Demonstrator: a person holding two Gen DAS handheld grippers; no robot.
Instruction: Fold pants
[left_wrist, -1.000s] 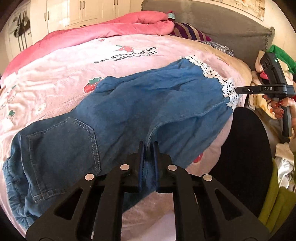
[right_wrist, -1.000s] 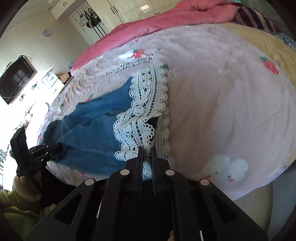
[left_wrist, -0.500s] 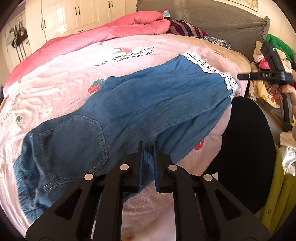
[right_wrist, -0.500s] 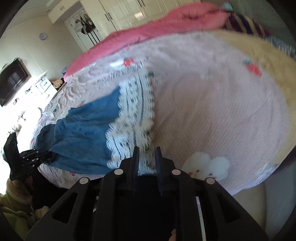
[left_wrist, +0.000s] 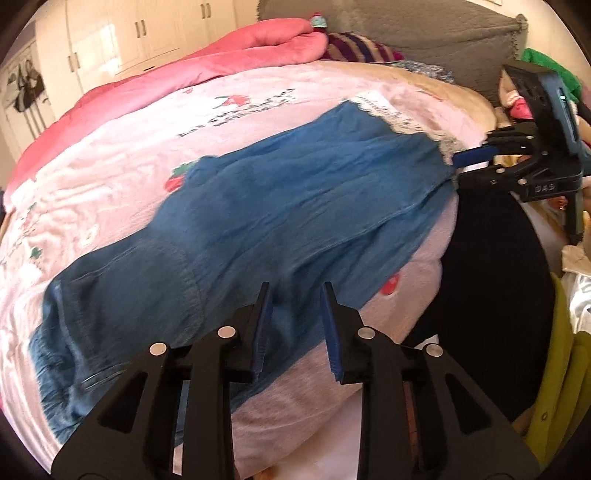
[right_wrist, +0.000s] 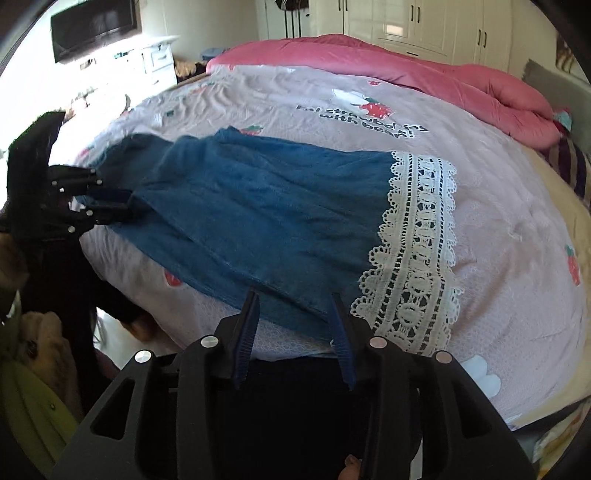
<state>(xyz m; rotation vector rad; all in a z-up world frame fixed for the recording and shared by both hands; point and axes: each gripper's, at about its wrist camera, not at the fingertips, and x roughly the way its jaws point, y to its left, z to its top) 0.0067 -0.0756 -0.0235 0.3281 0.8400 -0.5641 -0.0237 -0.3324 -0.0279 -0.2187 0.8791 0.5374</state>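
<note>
Left wrist view: pants (left_wrist: 280, 206) just beyond opening, empty left gripper (left_wrist: 295, 299).

1 pair of denim pants (left_wrist: 280, 206), 1 pink duvet (right_wrist: 406, 70), 2 grippers (left_wrist: 295, 325) (right_wrist: 293, 321)

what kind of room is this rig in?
Almost certainly a home bedroom: a bed with a strawberry-print cover, a pink quilt bunched along its far side, white wardrobes behind it, and a wall-mounted TV. Denim pants lie spread across the cover.
</note>
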